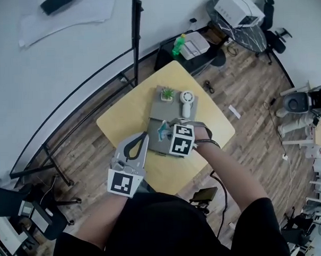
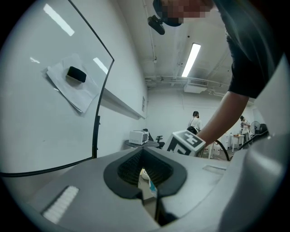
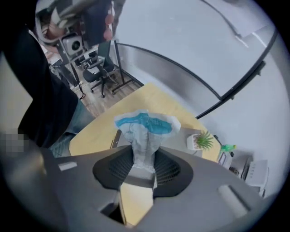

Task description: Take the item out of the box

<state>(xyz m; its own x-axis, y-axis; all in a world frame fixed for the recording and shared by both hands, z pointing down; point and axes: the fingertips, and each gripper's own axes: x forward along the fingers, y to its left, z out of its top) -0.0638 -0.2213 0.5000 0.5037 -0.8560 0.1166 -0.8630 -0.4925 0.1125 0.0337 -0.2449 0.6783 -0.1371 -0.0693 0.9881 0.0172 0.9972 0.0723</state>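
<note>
Seen from above, a person stands at a pale yellow desk with rounded corners (image 1: pixel 125 118). On it lies a flat, open grey box (image 1: pixel 168 113). At the box's far end are a small green plant in a white pot (image 1: pixel 167 93) and, just beside it, a round white device (image 1: pixel 186 100).

The right gripper (image 1: pixel 171 136) points straight down over the near part of the box. Its fingers pinch a crinkled white packet with a blue band (image 3: pixel 145 131). In the right gripper view the packet sticks out past the fingertips and fans wider at its far end. The yellow desk and a strip of the grey box show behind it. From the head view the packet shows as a small white-and-blue shape just left of the gripper's marker cube, over the box's near edge. Whether it still touches the box cannot be told.

The left gripper (image 1: pixel 142 139) is just left of the box, over the desk, and points roughly level towards the right gripper. Its fingers are drawn almost together, leaving only a thin slit, and nothing sits between them. Through that slit a sliver of the white-and-blue packet shows farther off.
</note>
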